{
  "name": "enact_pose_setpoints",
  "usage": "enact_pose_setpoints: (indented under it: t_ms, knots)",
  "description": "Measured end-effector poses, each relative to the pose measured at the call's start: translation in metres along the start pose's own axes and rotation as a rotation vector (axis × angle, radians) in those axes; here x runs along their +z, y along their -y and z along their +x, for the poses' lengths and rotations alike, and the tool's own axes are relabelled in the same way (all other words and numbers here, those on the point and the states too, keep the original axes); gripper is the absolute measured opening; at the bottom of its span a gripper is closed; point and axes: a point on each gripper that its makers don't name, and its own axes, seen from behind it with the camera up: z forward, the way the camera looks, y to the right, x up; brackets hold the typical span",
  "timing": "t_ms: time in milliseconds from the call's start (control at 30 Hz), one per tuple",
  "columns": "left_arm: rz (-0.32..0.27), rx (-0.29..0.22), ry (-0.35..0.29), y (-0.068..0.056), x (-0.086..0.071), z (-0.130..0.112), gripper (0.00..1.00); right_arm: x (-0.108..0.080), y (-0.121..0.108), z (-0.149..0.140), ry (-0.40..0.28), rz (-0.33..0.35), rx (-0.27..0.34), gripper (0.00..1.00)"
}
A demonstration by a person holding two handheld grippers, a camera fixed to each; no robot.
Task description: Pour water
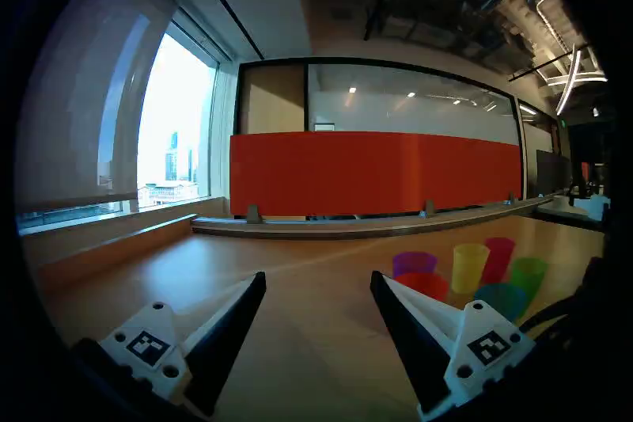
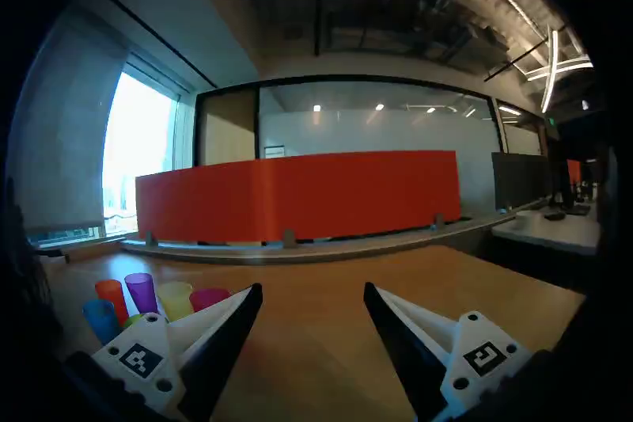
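Right now I am holding both grippers low over the wooden table [image 1: 301, 260], and nothing is sitting between the fingers of either one. The left gripper [image 1: 316, 303] is spread wide, and so is the right gripper [image 2: 312, 307]. The cups [image 1: 469, 268] are standing in a tight cluster out on the table top, well short of the far edge where the orange partition [image 1: 372, 172] is running, and they are falling between my two grippers: off to the right in the left gripper view, low on the left in the right gripper view. I am making out a purple cup [image 1: 414, 264], a red cup [image 1: 427, 286], a green cup [image 1: 528, 273] and a teal cup [image 1: 502, 299] among them.

What is worrying me is how closely they are packed. Going in for one with the fingers this far apart, I am likely to be nudging its neighbours, and light tumblers like these would probably be tipping or sliding. I cannot tell which cup, if any, is holding water, so I may be picking the wrong one. Squeezing too hard on thin plastic could also be slopping the water out before I am over the target.
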Motion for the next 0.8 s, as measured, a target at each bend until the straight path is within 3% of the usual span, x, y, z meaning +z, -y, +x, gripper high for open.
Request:
enact_pose_setpoints:
  t_ms: [800]
  knots:
    - [0.0, 0.0, 0.0, 0.0, 0.0, -0.001, 0.98, 0.005, 0.001, -0.02, 0.025, -0.001, -0.053, 0.99]
